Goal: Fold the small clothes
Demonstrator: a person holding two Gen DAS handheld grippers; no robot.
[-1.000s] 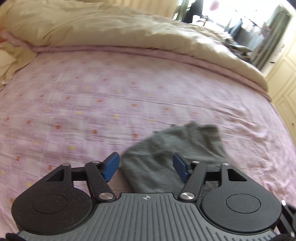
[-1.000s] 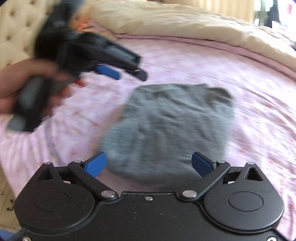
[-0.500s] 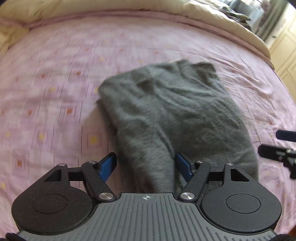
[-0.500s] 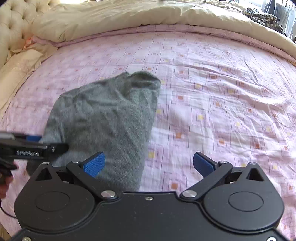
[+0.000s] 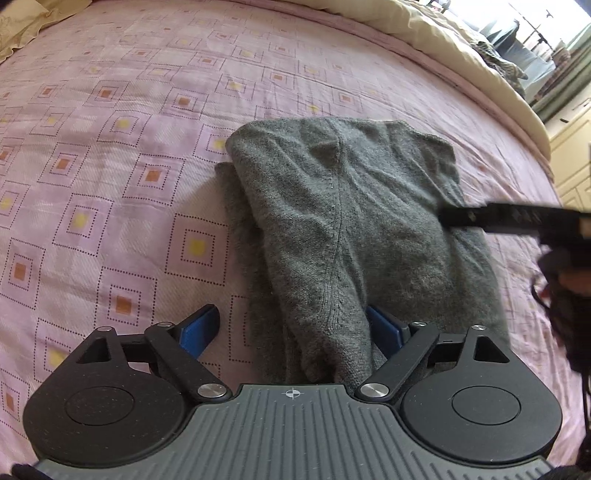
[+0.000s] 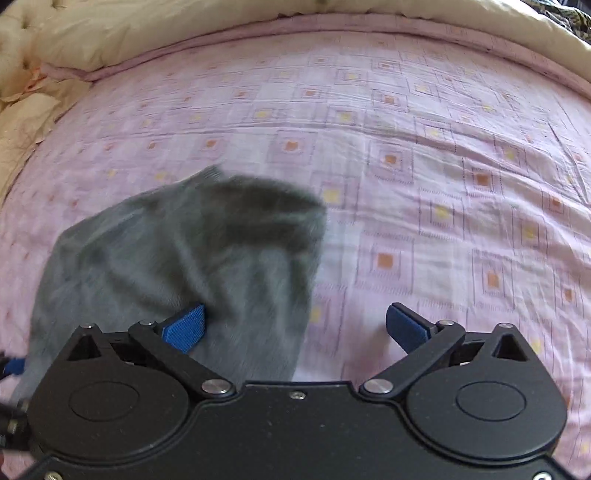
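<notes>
Left wrist view shows a grey knit garment (image 5: pixel 343 229) lying folded on the pink patterned bed sheet (image 5: pixel 110 155), its near end running between the left tongs (image 5: pixel 291 328), whose blue pads stand apart around it. Right tongs (image 6: pixel 295 326) are spread wide too, holding nothing, one pad over the garment's edge. A cream duvet (image 6: pixel 147 33) borders the far side.

Both wrist views look closely down over their tongs, sharing the grey garment (image 5: pixel 351 229) on the bed (image 5: pixel 110 147).
</notes>
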